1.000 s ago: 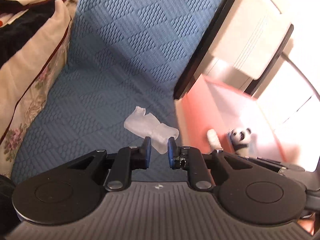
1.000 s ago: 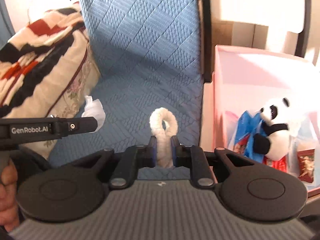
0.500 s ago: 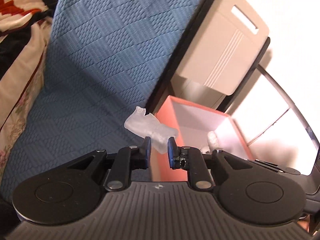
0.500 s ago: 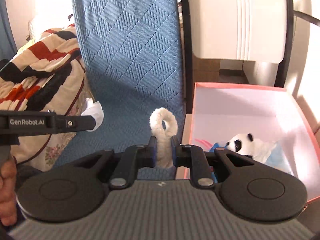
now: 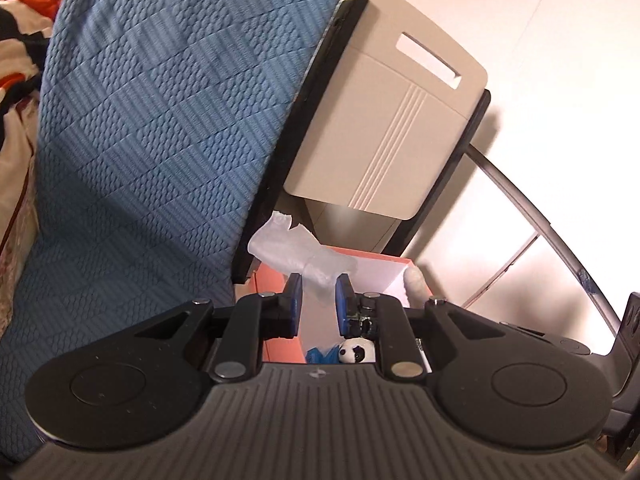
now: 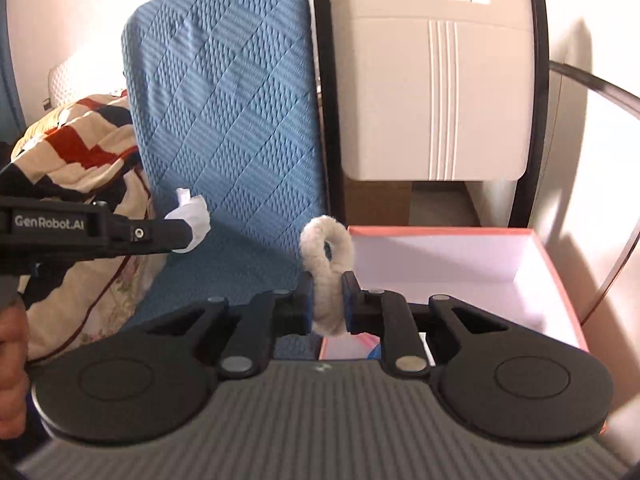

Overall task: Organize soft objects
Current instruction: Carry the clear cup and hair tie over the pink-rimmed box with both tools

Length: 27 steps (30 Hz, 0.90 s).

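Note:
My left gripper [image 5: 317, 289] is shut on a crumpled white tissue [image 5: 298, 250], held in the air above the near edge of a pink box [image 5: 394, 264]. The same tissue [image 6: 191, 220] shows in the right wrist view, sticking out of the left gripper's fingertips [image 6: 176, 232]. My right gripper [image 6: 326, 294] is shut on a fluffy cream loop [image 6: 326, 256], raised beside the left wall of the pink box [image 6: 560, 280]. A panda plush [image 5: 356, 352] and a blue packet [image 5: 320, 358] lie inside the box. The cream loop's tip [image 5: 414, 284] peeks over the box in the left wrist view.
A blue quilted cushion [image 6: 228, 120] leans upright left of the box. A cream plastic chair back [image 6: 436, 92] stands behind the box. A striped and floral blanket [image 6: 80, 152] is heaped at the far left. A hand [image 6: 12, 352] grips the left gripper's handle.
Both grippers have risen and swung right with their loads, from over the blue cushion to over the pink box's edge. The chair back has come into fuller view.

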Each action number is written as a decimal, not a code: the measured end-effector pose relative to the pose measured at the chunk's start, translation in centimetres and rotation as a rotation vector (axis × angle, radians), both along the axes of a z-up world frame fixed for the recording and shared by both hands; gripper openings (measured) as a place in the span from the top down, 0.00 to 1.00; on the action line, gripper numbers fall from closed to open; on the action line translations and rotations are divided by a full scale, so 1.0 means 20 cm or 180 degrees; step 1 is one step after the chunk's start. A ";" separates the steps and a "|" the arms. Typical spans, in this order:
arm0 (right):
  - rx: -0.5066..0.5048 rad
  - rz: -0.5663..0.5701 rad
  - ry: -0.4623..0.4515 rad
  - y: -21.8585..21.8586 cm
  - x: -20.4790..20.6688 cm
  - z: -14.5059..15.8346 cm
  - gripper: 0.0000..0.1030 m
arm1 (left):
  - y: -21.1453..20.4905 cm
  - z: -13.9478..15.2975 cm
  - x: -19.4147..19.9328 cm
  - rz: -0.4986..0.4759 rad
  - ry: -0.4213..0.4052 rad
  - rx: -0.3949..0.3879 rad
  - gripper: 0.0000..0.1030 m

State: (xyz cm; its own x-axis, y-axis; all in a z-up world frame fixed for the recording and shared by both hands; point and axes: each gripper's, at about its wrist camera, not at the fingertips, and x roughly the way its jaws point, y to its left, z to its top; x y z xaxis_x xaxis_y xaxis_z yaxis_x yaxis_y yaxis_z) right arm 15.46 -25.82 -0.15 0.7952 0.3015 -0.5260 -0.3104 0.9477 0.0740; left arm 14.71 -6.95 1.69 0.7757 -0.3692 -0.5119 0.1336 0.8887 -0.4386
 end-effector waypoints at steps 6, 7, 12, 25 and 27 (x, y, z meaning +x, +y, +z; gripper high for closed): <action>0.0060 -0.0084 -0.0083 -0.09 0.02 0.06 0.82 | -0.10 -0.01 0.03 -0.0077 0.0055 -0.0090 0.80; 0.0061 -0.0094 -0.0090 -0.10 0.02 0.06 0.82 | -0.12 -0.01 0.04 -0.0095 0.0066 -0.0104 0.80; 0.0005 -0.0190 -0.0076 -0.19 0.03 0.05 0.82 | -0.23 -0.01 0.07 -0.0198 0.0080 -0.0062 0.80; 0.0044 -0.0477 0.0204 -0.42 0.05 -0.09 0.82 | -0.42 -0.17 0.18 -0.0381 0.0346 0.0050 0.80; 0.0039 -0.0519 0.0264 -0.44 0.06 -0.14 0.82 | -0.45 -0.21 0.19 -0.0418 0.0407 0.0068 0.80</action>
